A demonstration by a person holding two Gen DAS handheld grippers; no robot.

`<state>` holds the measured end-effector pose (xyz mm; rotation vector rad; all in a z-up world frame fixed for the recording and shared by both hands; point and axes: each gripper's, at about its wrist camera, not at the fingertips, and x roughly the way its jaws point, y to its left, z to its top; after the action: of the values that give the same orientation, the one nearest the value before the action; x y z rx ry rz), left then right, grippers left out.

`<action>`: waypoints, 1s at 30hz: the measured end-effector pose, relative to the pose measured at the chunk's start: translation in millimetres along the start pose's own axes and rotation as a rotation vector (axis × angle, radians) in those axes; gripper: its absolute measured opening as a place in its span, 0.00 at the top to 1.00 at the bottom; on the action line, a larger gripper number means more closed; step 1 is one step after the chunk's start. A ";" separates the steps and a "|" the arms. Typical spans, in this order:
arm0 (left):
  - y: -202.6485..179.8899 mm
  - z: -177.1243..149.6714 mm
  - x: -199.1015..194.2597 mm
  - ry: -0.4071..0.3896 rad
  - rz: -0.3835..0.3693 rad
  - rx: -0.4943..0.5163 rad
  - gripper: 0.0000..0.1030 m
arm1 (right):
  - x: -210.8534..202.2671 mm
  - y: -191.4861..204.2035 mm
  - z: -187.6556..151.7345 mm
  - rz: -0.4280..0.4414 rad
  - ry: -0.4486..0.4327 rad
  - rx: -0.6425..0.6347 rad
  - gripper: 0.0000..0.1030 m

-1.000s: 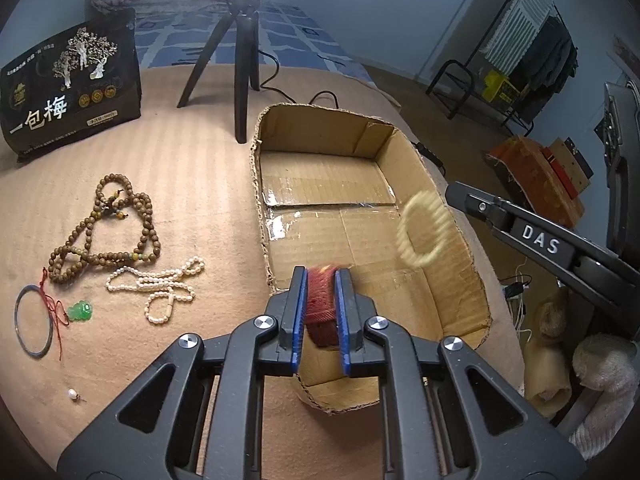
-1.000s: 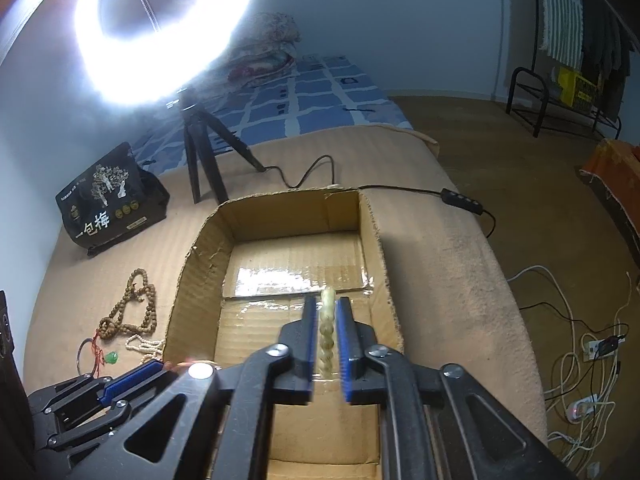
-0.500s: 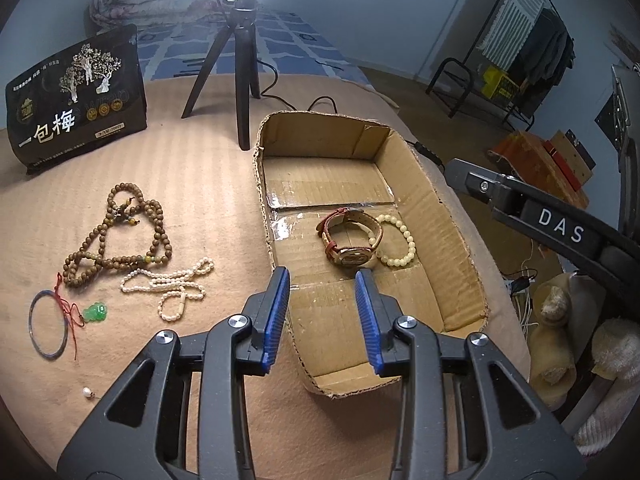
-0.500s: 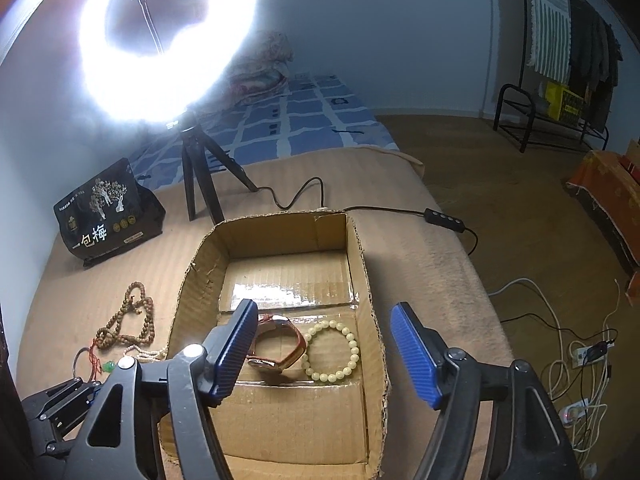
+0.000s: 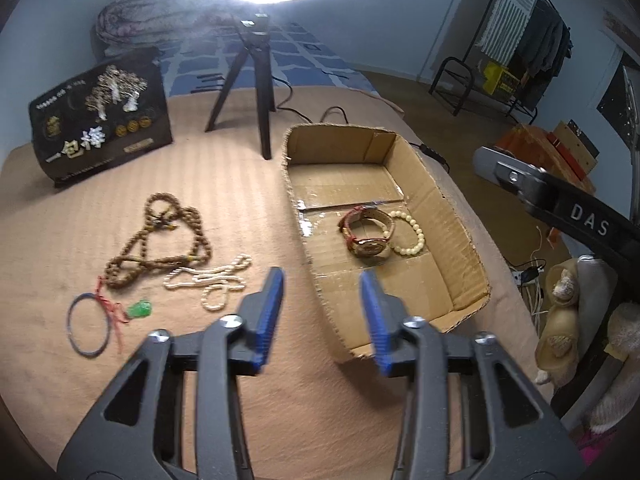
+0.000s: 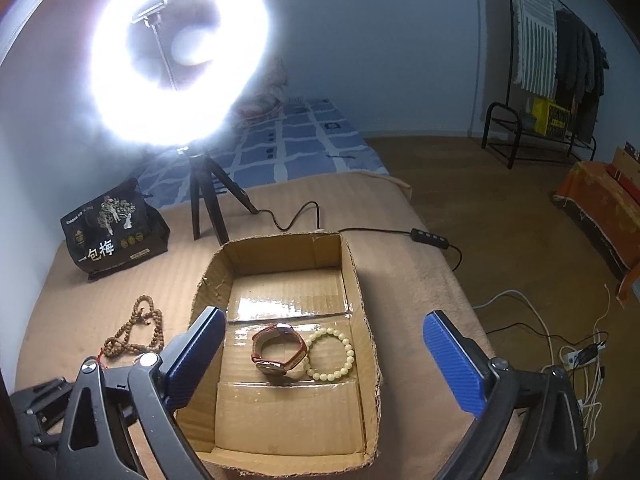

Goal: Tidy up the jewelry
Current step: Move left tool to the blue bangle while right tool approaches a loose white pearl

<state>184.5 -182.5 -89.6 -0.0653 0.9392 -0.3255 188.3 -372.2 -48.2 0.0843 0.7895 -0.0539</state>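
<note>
Both tongs are opening and hold nothing: the left tongs (image 5: 322,284) stand partly apart, the right tongs (image 6: 320,344) wide. Ahead of both, watch (image 6: 280,350) and bracelet (image 6: 331,354) lie touching in the box (image 6: 366,300). Beads (image 5: 156,236) lie left of the left tongs.

A cardboard box (image 5: 460,216) sits on the bed (image 5: 100,208) toward its right edge. Inside it, near the middle, a wristwatch (image 5: 366,232) lies touching a bead bracelet (image 5: 408,232) on its right. Left of the box, on the bed, lie a long bead necklace (image 5: 160,236), a pearl strand (image 5: 212,278) in front of it, and a bangle (image 5: 88,330) with a small pendant (image 5: 140,309) nearer the left edge. Behind them stand a snack bag (image 5: 100,128) and a tripod (image 5: 252,92).
</note>
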 end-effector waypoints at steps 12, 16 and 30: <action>47.5 -11.4 -42.2 0.002 0.071 -0.003 0.31 | -44.2 10.3 -8.9 0.022 -0.078 0.003 0.00; 73.8 -15.8 -51.4 0.017 0.087 -0.035 0.31 | -56.1 22.8 -14.8 0.056 -0.094 -0.022 0.00; 184.3 -43.7 -58.8 0.056 0.146 -0.187 0.31 | -59.6 102.6 -57.2 0.213 0.002 -0.199 0.00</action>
<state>162.8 14.0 -105.6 -0.1587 1.0219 -0.1043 114.2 -263.5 -40.3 -0.0208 0.7806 0.2264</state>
